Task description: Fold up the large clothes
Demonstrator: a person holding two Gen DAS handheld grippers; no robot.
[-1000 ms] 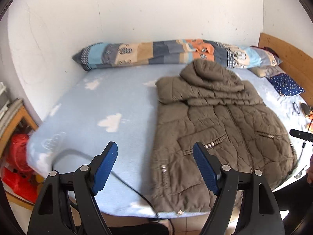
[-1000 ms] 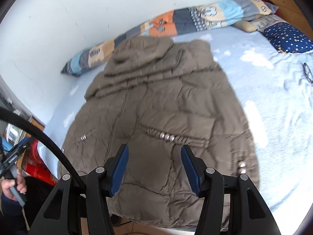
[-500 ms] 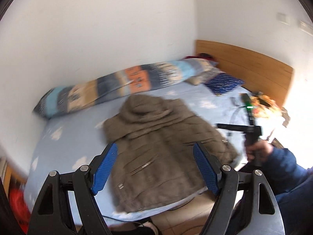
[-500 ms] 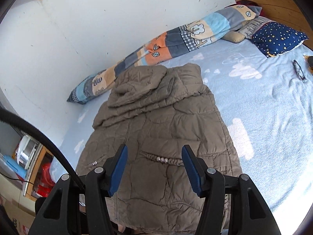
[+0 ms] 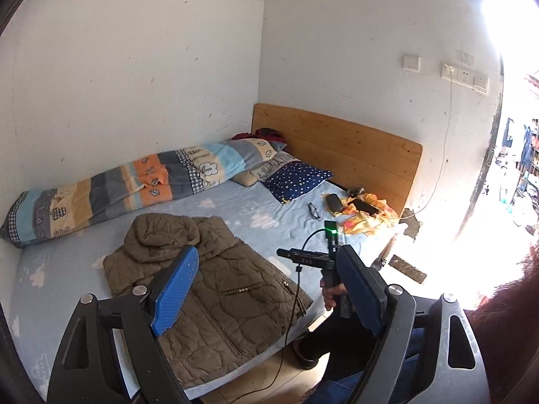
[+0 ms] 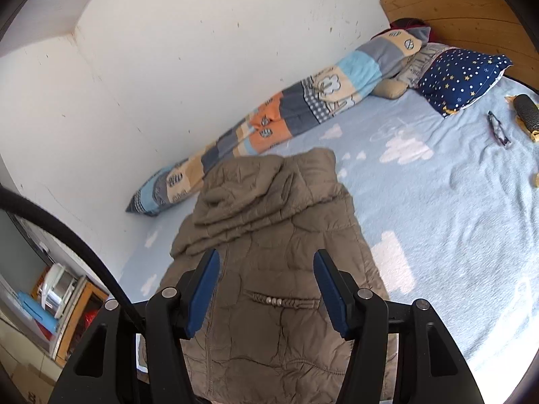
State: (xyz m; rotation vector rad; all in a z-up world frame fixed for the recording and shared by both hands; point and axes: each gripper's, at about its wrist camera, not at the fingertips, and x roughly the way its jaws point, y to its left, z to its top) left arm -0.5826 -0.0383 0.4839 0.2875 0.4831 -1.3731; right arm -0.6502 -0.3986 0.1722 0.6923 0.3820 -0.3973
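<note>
The quilted jacket (image 6: 269, 269) lies flat on the bed (image 6: 454, 219), at its near edge, hem toward the person and hood folded down over the chest. Its sleeves are not visible, so they appear tucked in; the lengthwise fold is judged still to do. Both sets of fingers have just been opening: the left gripper (image 5: 269, 289) and right gripper (image 6: 266, 289) stand wide apart, empty, above the jacket.
</note>
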